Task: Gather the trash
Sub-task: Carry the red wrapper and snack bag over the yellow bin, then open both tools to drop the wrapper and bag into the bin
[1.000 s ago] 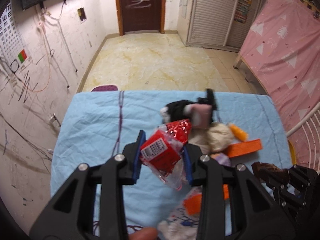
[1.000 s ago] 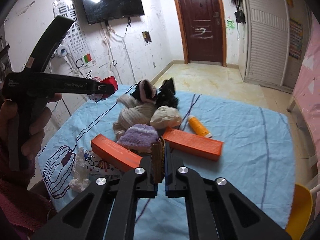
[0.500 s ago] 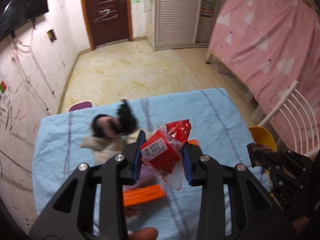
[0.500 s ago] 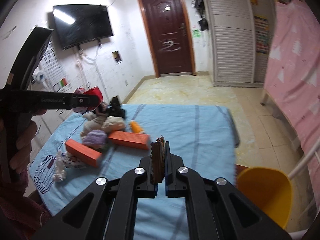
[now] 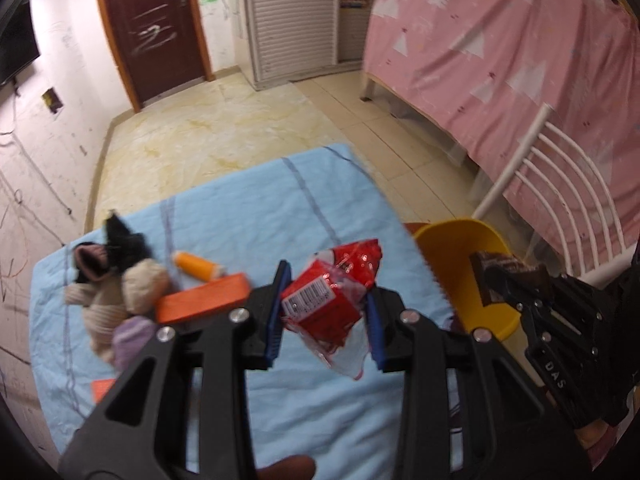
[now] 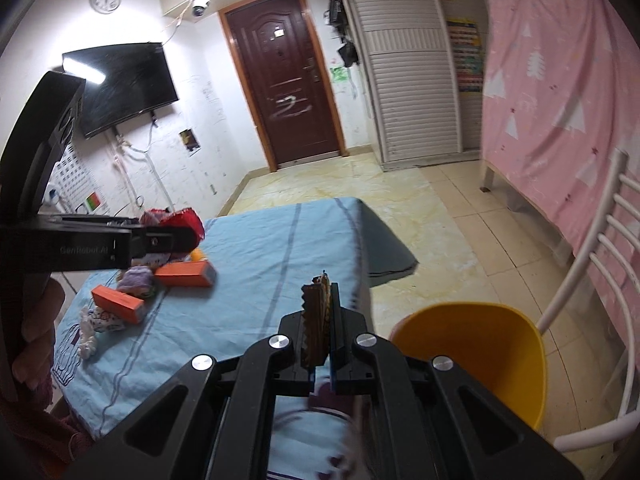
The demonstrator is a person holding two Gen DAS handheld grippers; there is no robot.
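My left gripper [image 5: 324, 312] is shut on a crumpled red snack wrapper [image 5: 328, 300] with a barcode label, held above the blue-covered table [image 5: 248, 216]. My right gripper [image 6: 320, 320] is shut on a flat brown wrapper [image 6: 316, 320]; it also shows at the right of the left wrist view [image 5: 504, 280], over the yellow bin [image 5: 464, 248]. The yellow bin [image 6: 472, 352] stands on the floor off the table's right edge, just right of my right gripper. The left gripper with the red wrapper [image 6: 180, 224] shows at the left of the right wrist view.
On the table lie orange blocks [image 6: 186, 274], an orange tube [image 5: 196, 268], rolled socks and plush items [image 5: 120, 280], and a patterned white wrapper [image 6: 96, 324]. A white chair [image 6: 592, 272] and a pink-draped bed [image 5: 520, 60] stand to the right.
Both grippers have swung right, away from the pile on the table and toward the yellow bin, each still holding its wrapper. The bin has come into view close by.
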